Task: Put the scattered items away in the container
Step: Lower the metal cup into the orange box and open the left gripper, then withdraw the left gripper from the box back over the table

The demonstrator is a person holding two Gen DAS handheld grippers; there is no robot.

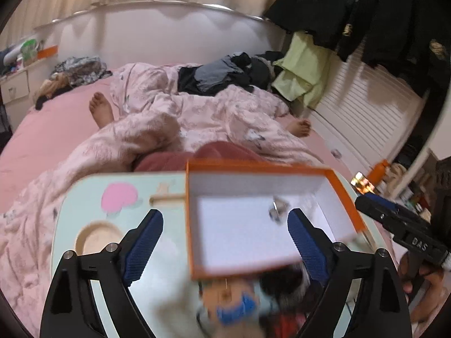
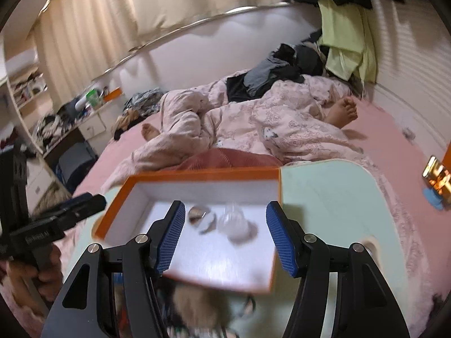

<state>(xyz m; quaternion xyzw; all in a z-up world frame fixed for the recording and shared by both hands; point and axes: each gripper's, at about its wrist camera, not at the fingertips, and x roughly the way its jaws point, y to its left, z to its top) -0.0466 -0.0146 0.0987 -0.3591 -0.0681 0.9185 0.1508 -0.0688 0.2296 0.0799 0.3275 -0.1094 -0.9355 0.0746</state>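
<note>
Left wrist view: the left gripper (image 1: 225, 242) is seen with its blue pads spread wide and nothing pressed between them, poised over the near part of an orange box (image 1: 346, 197) with a white inside. The box is set on a pale green lap table (image 1: 112, 186) that rests on a bed with a pink quilt (image 1: 197, 112). A small shiny item (image 1: 277, 211), blurred, lies inside the box. In the right wrist view the right gripper (image 2: 224, 235) is likewise held apart and empty above the box, where a round shiny piece (image 2: 197, 214) and a clear lump (image 2: 236, 222) are seen on the white floor, close beside each other. A heap of blurred items (image 1: 234, 301) is left on the table just in front of the box, below both grippers. The step in hand is judged to be a release over the box. For the next move, one gripper must be lowered to the heap and closed on a single item.
</note>
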